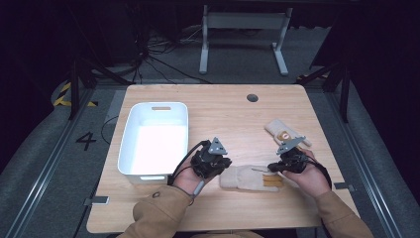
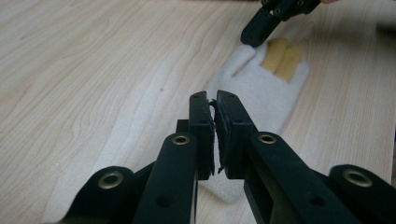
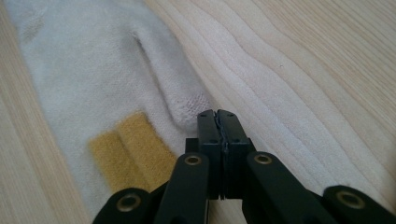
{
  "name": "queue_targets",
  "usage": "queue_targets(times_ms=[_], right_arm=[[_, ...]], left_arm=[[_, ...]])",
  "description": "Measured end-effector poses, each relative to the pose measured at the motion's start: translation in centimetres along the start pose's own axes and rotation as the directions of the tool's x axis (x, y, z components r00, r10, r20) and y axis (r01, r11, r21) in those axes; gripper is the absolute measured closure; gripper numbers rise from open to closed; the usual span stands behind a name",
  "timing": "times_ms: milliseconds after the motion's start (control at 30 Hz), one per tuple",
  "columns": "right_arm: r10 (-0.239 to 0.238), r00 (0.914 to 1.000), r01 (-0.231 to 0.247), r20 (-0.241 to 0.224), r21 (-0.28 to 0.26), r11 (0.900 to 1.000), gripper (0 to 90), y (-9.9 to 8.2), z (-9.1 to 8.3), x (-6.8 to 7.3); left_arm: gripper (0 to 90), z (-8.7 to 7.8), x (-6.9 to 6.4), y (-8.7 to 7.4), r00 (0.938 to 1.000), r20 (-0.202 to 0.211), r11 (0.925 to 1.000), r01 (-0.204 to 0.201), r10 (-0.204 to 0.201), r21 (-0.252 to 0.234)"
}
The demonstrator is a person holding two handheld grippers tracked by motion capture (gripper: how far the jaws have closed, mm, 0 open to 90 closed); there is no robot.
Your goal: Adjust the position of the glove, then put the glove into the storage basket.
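Note:
A cream mitten [image 1: 247,177] with two yellow patches [image 1: 271,181] lies flat near the table's front edge, between my two grippers. My left gripper [image 1: 224,166] hovers at the cuff end; in the left gripper view its jaws [image 2: 215,100] are shut over the mitten [image 2: 261,88], with nothing seen between them. My right gripper [image 1: 270,167] is shut too. Its tips [image 3: 218,114] rest against the end of the mitten's thumb [image 3: 187,98], beside the yellow patches [image 3: 126,149]. From the left gripper view, the right gripper [image 2: 254,36] touches that thumb tip.
A second cream mitten [image 1: 282,133] with a round tag lies behind the right hand. A white bin [image 1: 130,148] stands at the table's left. A cable hole [image 1: 252,97] sits near the far edge. Bare wood spans the middle.

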State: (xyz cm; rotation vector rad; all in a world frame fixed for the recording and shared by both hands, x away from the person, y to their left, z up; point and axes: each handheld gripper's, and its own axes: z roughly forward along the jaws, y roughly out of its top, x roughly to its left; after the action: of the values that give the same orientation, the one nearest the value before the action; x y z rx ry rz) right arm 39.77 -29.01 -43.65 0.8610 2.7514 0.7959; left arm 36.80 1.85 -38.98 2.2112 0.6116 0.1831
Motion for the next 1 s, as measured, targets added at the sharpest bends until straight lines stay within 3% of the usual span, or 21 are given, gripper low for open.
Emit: queue_targets(times_ms=[267, 300, 367, 667, 733, 800, 833, 867, 967, 1000], right_arm=[[0.021, 0.9979, -0.013, 0.061, -0.125, 0.992, 88.8, 0.1, -1.4, -0.2], [0.037, 0.9964, -0.024, 0.076, -0.169, 0.9853, 88.6, 0.1, -1.9, -0.4], [0.053, 0.9947, -0.035, 0.088, -0.2, 0.9792, 87.9, 0.1, -2.3, -0.6], [0.109, 0.9879, -0.075, 0.11, -0.279, 0.9573, 81.1, -0.3, -3.2, -1.4], [0.146, 0.9814, -0.101, 0.124, -0.315, 0.9438, 75.3, -0.5, -3.6, -2.0], [0.161, 0.9784, -0.112, 0.129, -0.323, 0.9397, 72.5, -0.6, -3.7, -2.3], [0.203, 0.9702, -0.146, 0.133, -0.347, 0.9264, 68.7, -0.9, -3.9, -3.0], [0.216, 0.9673, -0.156, 0.134, -0.356, 0.9213, 67.1, -1.0, -4.0, -3.2], [0.25, 0.9553, -0.178, 0.157, -0.37, 0.9119, 63.1, -1.3, -4.2, -4.3], [0.25, 0.9553, -0.178, 0.157, -0.37, 0.9119, 63.1, -1.3, -4.2, -4.3]], left_arm=[[84.3, -0.4, 0.0, 0.0, 0.9997, -0.024, 0.999, 0.002, -0.003, -0.045], [84.3, -0.8, 0.0, 0.0, 0.9993, -0.037, 0.9973, 0.006, -0.009, -0.074], [84.3, -1.2, 0.1, 0.0, 0.999, -0.043, 0.9958, 0.009, -0.013, -0.091], [82.5, -1.2, 0.3, 0.0, 0.9989, -0.045, 0.9958, 0.012, -0.016, -0.091], [82.5, -1.3, 0.2, 0.0, 0.9987, -0.05, 0.9947, 0.007, -0.012, -0.102], [82.5, -1.4, 0.1, -0.1, 0.9984, -0.055, 0.994, 0.008, -0.015, -0.109], [82.5, -1.5, 0.2, -0.2, 0.9981, -0.059, 0.9939, 0.011, -0.018, -0.11], [82.3, -1.6, 0.2, -0.3, 0.998, -0.06, 0.9937, 0.014, -0.02, -0.111], [81.1, -1.7, 0.2, -0.5, 0.9975, -0.066, 0.9939, 0.018, -0.025, -0.108], [81.1, -1.7, 0.2, -0.5, 0.9975, -0.066, 0.9939, 0.018, -0.025, -0.108]])
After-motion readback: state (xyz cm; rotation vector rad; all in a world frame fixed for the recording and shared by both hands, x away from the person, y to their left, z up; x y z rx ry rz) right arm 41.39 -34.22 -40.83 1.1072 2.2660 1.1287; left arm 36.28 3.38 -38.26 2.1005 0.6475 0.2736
